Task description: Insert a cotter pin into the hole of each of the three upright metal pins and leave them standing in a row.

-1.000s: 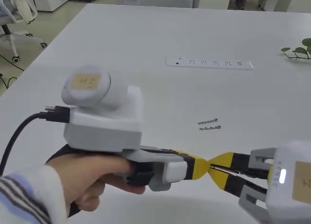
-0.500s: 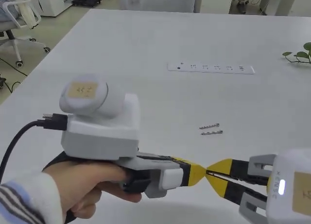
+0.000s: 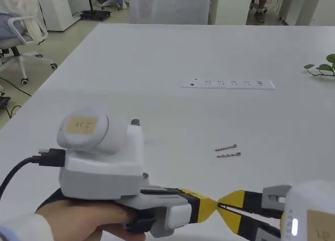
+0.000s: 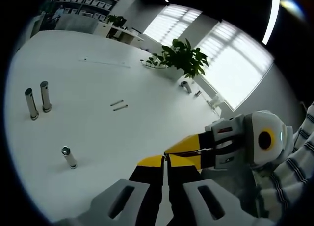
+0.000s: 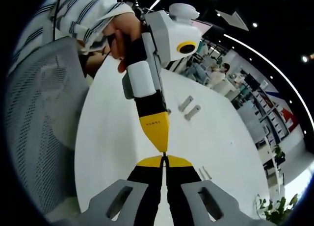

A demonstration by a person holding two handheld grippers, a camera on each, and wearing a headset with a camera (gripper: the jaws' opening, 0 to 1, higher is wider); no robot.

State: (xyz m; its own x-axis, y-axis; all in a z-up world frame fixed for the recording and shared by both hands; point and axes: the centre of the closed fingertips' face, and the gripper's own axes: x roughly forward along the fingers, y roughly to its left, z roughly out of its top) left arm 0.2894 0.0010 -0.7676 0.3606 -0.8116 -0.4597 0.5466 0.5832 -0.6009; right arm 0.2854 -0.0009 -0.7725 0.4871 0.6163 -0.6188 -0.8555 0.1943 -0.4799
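The head view has tipped up a little since a moment ago. More of the room shows at the top now, and both tools sit lower in the frame. The things themselves have hardly changed.

The left tongs (image 3: 208, 205) and the right tongs (image 3: 226, 206) still meet tip to tip, low in the head view and a bit right of the middle. Both are squeezed narrow, with their yellow tips together. If something tiny is pinched where they meet, it is too small to see.

One thing is new. The round top of a metal pin (image 3: 135, 122) now peeks out just above the big white box on the left tool, and the box hides the rest of it.

Two cotter pins (image 3: 227, 151) lie side by side on the white worktop (image 3: 157, 68), just as before. They are above the tongs in the frame and not touching them.

In the left gripper view, two metal pins (image 4: 45, 95) stand close together at the left side. A third pin (image 4: 68, 157) stands alone lower down.

A hand (image 3: 89, 220) holds the left tool at the lower left of the head view. A power strip (image 3: 226, 84) lies higher up, near the middle. A leafy plant (image 3: 320, 66) pokes in at the right edge. An office chair (image 3: 21, 37) stands on the floor at the upper left.
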